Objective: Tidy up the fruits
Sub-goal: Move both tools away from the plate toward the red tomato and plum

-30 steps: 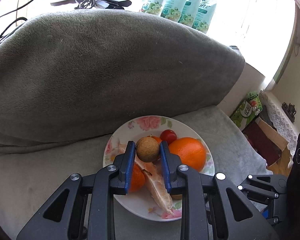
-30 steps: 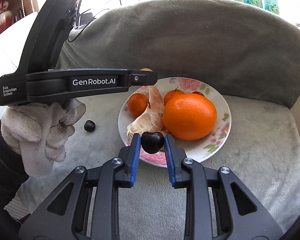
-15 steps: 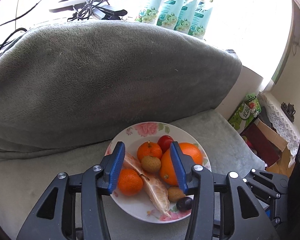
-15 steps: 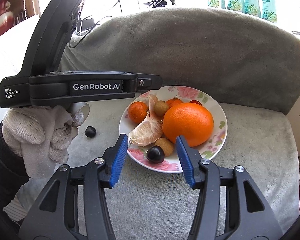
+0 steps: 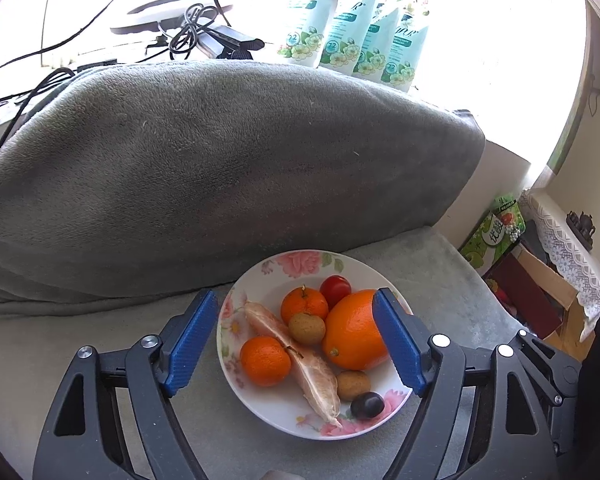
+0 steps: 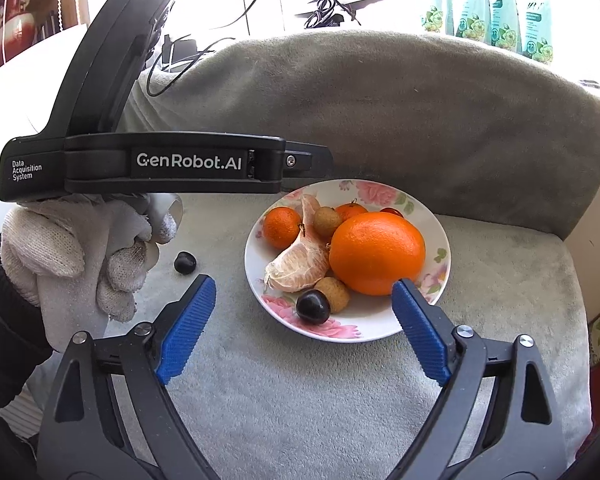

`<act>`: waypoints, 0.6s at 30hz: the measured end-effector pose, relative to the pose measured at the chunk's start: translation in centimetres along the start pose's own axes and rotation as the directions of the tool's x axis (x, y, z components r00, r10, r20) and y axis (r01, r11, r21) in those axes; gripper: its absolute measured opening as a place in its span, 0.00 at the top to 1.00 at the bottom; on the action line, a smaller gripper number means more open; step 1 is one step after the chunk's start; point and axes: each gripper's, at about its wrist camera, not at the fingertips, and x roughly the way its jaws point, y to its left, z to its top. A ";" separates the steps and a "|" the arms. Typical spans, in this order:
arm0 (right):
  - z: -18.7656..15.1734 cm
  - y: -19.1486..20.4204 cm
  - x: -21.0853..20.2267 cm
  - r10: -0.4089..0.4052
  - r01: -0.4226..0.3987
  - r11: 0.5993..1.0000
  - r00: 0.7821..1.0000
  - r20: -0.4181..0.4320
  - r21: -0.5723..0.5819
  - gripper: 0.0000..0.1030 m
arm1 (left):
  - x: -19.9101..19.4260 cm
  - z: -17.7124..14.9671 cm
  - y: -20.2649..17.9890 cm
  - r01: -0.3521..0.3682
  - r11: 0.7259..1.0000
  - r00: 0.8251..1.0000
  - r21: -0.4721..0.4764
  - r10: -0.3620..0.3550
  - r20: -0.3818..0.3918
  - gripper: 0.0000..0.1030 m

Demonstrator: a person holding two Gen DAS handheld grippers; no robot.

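A floral plate (image 5: 284,276) (image 6: 436,224) sits on the grey sofa seat. It holds a big orange (image 5: 354,334) (image 6: 376,252), two mandarins (image 5: 265,360) (image 6: 282,226), a peeled pomelo segment (image 5: 300,364) (image 6: 302,262), two brown longans (image 5: 306,328) (image 6: 334,294), a cherry tomato (image 5: 335,286) and a dark cherry (image 5: 366,405) (image 6: 313,306). Another dark cherry (image 6: 185,262) lies on the seat left of the plate. My left gripper (image 5: 296,344) is open wide and empty above the plate. My right gripper (image 6: 304,320) is open wide and empty at the plate's near edge.
A grey back cushion (image 5: 220,152) rises behind the plate. Cables (image 5: 188,36) and refill pouches (image 5: 352,32) lie on the sill behind it. Boxes and a lace cloth (image 5: 556,240) stand to the right of the sofa. The left gripper body and a gloved hand (image 6: 80,248) fill the right wrist view's left side.
My left gripper let go of a longan onto the plate and my right let go of a dark cherry at the plate's near edge. Both opened wide and drew back.
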 end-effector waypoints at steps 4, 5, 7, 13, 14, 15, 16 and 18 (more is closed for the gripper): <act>0.1 0.2 -0.2 -0.009 0.009 1.000 1.000 0.001 -0.009 0.10 | -0.5 -0.1 0.1 -0.014 1.000 1.000 0.006 0.014 0.000 0.22; 0.1 0.3 -0.2 -0.010 0.010 1.000 1.000 0.001 -0.011 0.10 | -0.6 -0.2 0.2 -0.018 1.000 1.000 0.005 0.018 0.000 0.22; 0.1 0.5 -0.4 -0.013 0.014 1.000 1.000 0.003 -0.015 0.10 | -0.9 -0.3 0.3 -0.025 1.000 1.000 -0.001 0.025 -0.002 0.22; 0.2 1.2 -0.8 -0.010 0.011 1.000 1.000 0.014 -0.022 0.10 | -2.3 -0.9 1.0 -0.043 0.999 0.999 0.001 0.043 0.016 0.22; 0.3 1.3 -0.8 -0.007 0.008 1.000 1.000 0.015 -0.023 0.10 | -2.6 -1.0 1.1 -0.045 0.999 0.999 0.000 0.045 0.019 0.22; 0.3 1.4 -0.9 -0.002 0.002 1.000 1.000 0.016 -0.023 0.10 | -2.9 -1.1 1.2 -0.048 0.999 0.999 0.000 0.048 0.022 0.22; 0.3 1.6 -0.9 0.004 -0.003 1.000 1.000 0.016 -0.023 0.10 | -3.3 -1.2 1.4 -0.051 0.999 0.998 0.001 0.051 0.026 0.22; 0.4 1.9 -0.9 0.011 -0.010 1.000 1.000 0.019 -0.024 0.10 | -4.0 -1.5 1.6 -0.060 0.998 0.998 0.004 0.060 0.035 0.22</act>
